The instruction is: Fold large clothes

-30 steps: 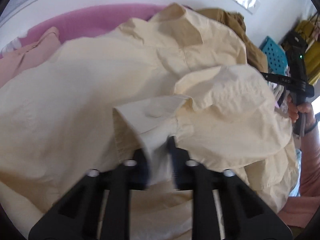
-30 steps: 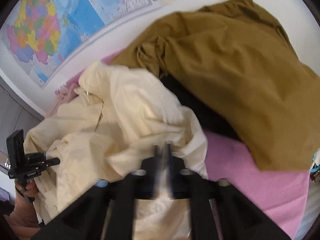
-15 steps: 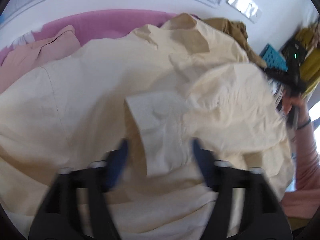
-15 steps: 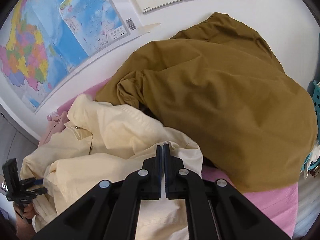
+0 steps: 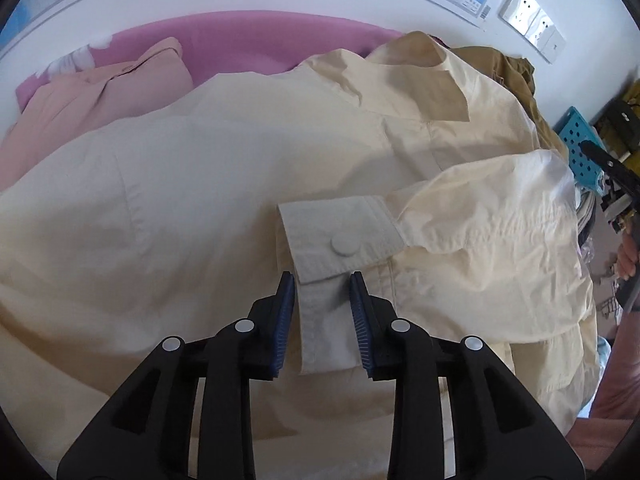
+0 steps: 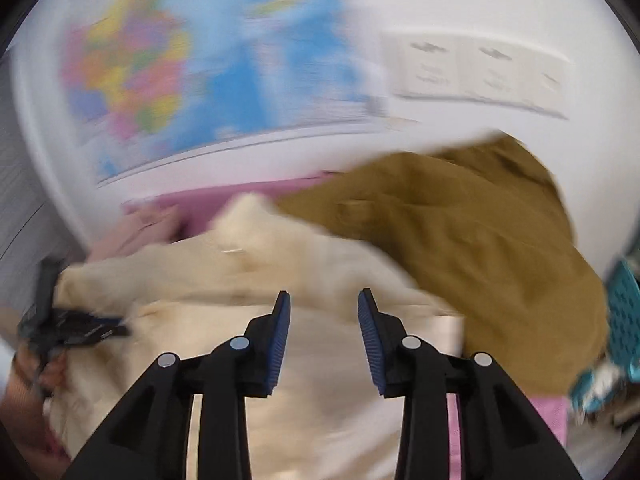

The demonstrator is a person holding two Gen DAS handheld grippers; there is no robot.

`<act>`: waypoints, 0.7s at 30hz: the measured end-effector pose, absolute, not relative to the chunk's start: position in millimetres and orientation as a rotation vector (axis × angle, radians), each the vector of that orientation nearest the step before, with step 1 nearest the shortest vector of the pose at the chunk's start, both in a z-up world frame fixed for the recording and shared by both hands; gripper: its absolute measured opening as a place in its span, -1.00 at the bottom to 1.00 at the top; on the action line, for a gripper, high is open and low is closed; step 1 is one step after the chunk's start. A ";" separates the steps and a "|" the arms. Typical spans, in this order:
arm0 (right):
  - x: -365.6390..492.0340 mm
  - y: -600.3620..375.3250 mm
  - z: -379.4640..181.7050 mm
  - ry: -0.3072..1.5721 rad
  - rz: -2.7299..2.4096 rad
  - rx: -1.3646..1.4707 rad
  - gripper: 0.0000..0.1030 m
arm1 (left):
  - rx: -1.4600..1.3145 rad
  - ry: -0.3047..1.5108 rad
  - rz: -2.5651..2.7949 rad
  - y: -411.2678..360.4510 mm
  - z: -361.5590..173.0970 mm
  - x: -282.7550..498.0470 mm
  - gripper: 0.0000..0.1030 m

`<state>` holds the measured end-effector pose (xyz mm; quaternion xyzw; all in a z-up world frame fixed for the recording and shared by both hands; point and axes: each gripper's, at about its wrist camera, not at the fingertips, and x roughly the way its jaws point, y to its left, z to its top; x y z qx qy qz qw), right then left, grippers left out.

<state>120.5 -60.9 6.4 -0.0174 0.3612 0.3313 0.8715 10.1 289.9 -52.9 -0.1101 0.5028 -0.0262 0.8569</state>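
A large cream shirt (image 5: 200, 200) lies spread over the pink surface (image 5: 240, 36), collar at the far side. Its sleeve is folded across the body, the buttoned cuff (image 5: 340, 240) just ahead of my left gripper (image 5: 322, 280). The left gripper is open, its blue pads either side of the cuff's hanging end, not clamping it. In the right wrist view, which is motion-blurred, my right gripper (image 6: 324, 298) is open and empty above the cream shirt (image 6: 320, 380). The right gripper also shows at the far right of the left wrist view (image 5: 612, 176).
A brown garment (image 6: 460, 240) lies bunched to the right of the shirt. A folded peach garment (image 5: 100, 92) sits at the far left. A teal perforated basket (image 5: 580, 148) stands off the right side. A map (image 6: 200, 60) and wall sockets (image 6: 480, 72) are on the wall behind.
My left gripper let go of the sleeve cuff and opened; the cuff now lies on the shirt. My right gripper opened from shut, released the shirt and is swinging fast.
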 end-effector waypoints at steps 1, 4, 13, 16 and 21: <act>111.9 -43.3 3.9 0.771 0.752 -0.085 -0.33 | -0.224 1.055 -0.053 289.3 -52.3 9.5 -0.44; 98.8 3.4 -18.0 0.822 0.829 -0.223 -0.34 | -0.215 1.052 -0.040 289.8 -50.9 7.0 -0.40; 127.9 56.7 -90.9 1.073 0.803 -0.258 -0.33 | -0.207 0.923 -0.075 292.0 -26.2 -21.6 0.13; 110.9 44.5 -63.7 0.994 0.838 -0.223 -0.32 | -0.205 0.848 -0.095 296.6 -8.4 -39.5 0.19; 46.6 50.0 -18.0 0.891 1.111 -0.217 0.56 | -0.226 0.714 -0.073 321.3 24.1 -70.6 0.37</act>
